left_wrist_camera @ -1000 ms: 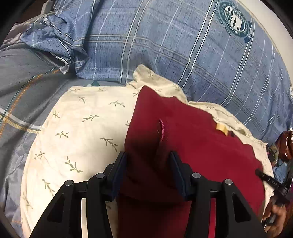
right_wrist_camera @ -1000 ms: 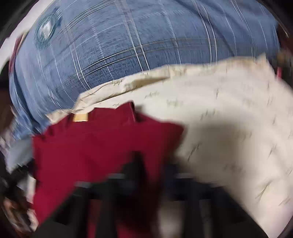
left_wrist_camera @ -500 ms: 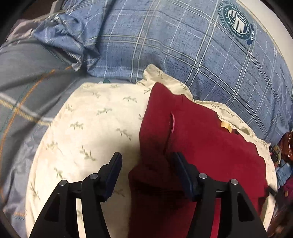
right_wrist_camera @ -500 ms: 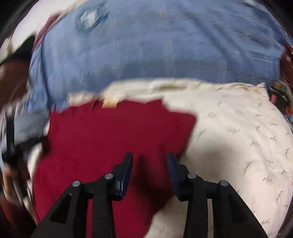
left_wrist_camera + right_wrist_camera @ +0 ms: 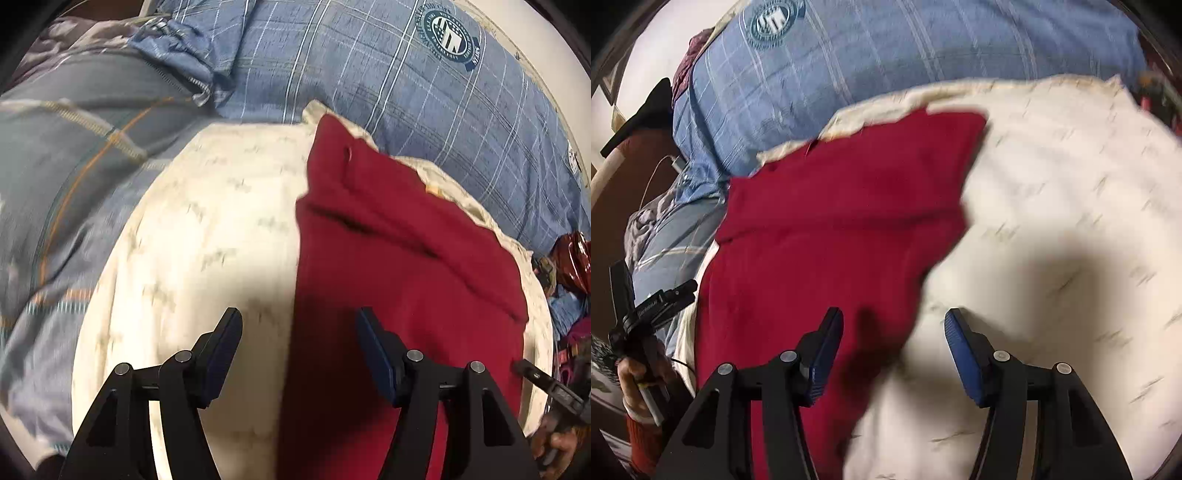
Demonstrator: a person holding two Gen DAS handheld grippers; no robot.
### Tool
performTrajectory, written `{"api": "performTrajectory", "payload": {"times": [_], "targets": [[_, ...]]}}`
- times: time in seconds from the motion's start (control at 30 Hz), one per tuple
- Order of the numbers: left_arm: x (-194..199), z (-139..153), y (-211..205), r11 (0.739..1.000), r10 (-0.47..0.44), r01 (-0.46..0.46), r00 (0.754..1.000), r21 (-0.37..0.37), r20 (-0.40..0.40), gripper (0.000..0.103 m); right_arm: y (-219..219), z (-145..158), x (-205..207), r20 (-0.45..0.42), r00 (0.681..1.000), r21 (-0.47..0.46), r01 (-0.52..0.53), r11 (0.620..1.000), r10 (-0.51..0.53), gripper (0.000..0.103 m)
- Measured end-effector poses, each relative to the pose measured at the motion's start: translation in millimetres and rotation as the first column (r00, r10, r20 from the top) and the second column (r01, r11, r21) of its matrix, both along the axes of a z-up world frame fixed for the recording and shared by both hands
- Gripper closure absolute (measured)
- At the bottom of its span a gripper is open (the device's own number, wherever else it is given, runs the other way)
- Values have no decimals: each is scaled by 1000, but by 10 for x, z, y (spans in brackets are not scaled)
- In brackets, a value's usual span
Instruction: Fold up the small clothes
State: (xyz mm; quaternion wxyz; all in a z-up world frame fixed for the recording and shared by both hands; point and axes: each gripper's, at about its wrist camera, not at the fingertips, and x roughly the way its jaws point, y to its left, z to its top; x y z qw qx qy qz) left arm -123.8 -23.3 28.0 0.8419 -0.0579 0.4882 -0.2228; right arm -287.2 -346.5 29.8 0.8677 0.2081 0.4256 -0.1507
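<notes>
The left gripper (image 5: 297, 343) was held low over the bed, angled forward and down, its fingers (image 5: 225, 345) spread wide with nothing between the pads. The red garment (image 5: 399, 280) lay flat on the cream cloth (image 5: 207, 236), and its left edge ran up between the two fingers: the left finger stood over bare cream cloth, the right finger over red fabric. No cloth was pinched. A fold ridge was seen across the garment's upper part, with a narrow point reaching toward the blue pillow (image 5: 369, 74).

From the right wrist view, the right gripper (image 5: 892, 345) was likewise held low and tipped forward, fingers (image 5: 960, 354) parted wide and empty. The garment (image 5: 827, 236) was seen to lie left of centre, its lower right edge slanting down between the fingers, so the left finger stood over red and the right finger over the cloth (image 5: 1071, 206). Whether the pads touched the fabric could not be told; the view was blurred. A dark shadow was cast on the cloth just ahead of the fingers.

The garment's far edge was laid near the cloth's hem, just short of the pillow (image 5: 886, 55). At the left rim, a hand (image 5: 639, 373) was seen gripping the other tool's handle, well apart from the right fingers.
</notes>
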Motion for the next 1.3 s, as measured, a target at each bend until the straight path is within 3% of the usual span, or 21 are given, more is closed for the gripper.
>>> {"api": "performTrajectory", "payload": {"times": [0.03, 0.07, 0.1, 0.27, 0.33, 0.37, 0.43, 0.5, 0.6, 0.67, 0.73, 0.83, 1.03, 1.1, 1.13, 1.3], "targets": [[-71, 4, 14, 1000, -3, 3, 1000, 2, -5, 40, 41, -3, 22, 18, 1000, -31, -5, 1000, 5, 54], [-113, 12, 33, 1000, -5, 5, 1000, 2, -8, 40, 80, -16, 59, 14, 1000, -49, -20, 999, 21, 91], [-171, 26, 57, 1000, -8, 8, 1000, -1, -12, 40, 83, -14, 87, 32, 999, -62, -30, 998, 32, 96], [-460, 72, 290, 999, 4, -6, 999, -43, -36, 40, 17, 285, -157, 75, 997, -163, 5, 987, 7, 98], [-532, 62, 378, 999, 1, -4, 998, -50, -58, 40, -109, 356, -266, 64, 994, -268, 100, 958, -86, 103], [-555, 63, 402, 999, -2, -1, 998, -47, -60, 40, -180, 358, -307, 71, 992, -269, 123, 955, -107, 103], [-618, 74, 416, 1000, -7, 6, 999, -28, -46, 40, -388, 286, -383, 77, 989, -97, 132, 987, -125, 103], [-646, 82, 394, 1000, -16, 16, 999, -12, -42, 40, -372, 257, -455, 91, 992, -10, 85, 996, -84, 103], [-749, 73, 366, 999, -36, 35, 998, -18, -51, 40, -161, 239, -514, 101, 995, -4, 16, 1000, -16, 91], [-813, 51, 322, 998, -58, 58, 996, -5, -64, 40, -47, 174, -540, 81, 996, 43, -38, 998, 35, 64], [-854, 15, 271, 996, -80, 81, 995, 20, -66, 40, 65, 126, -567, 65, 996, 40, -71, 997, 68, 60], [-925, -25, 264, 993, -94, 97, 994, 60, -56, 40, 185, 5, -572, 34, 992, 43, -123, 991, 121, 60], [-1052, -7, 265, 996, -70, 72, 996, 58, -51, 40, 157, -195, -418, 57, 995, 133, -91, 987, 84, 60], [-1080, -4, 262, 994, -74, 77, 996, 72, -50, 40, 251, -167, -379, 58, 992, 80, -115, 990, 110, 78], [-1099, -2, 261, 993, -78, 82, 996, 82, -44, 40, 307, -134, -374, 48, 991, 23, -128, 991, 127, 94], [-1171, 9, 273, 991, -80, 84, 996, 104, -39, 40, 248, -8, -480, 37, 996, -82, -84, 993, 87, 95]]}}
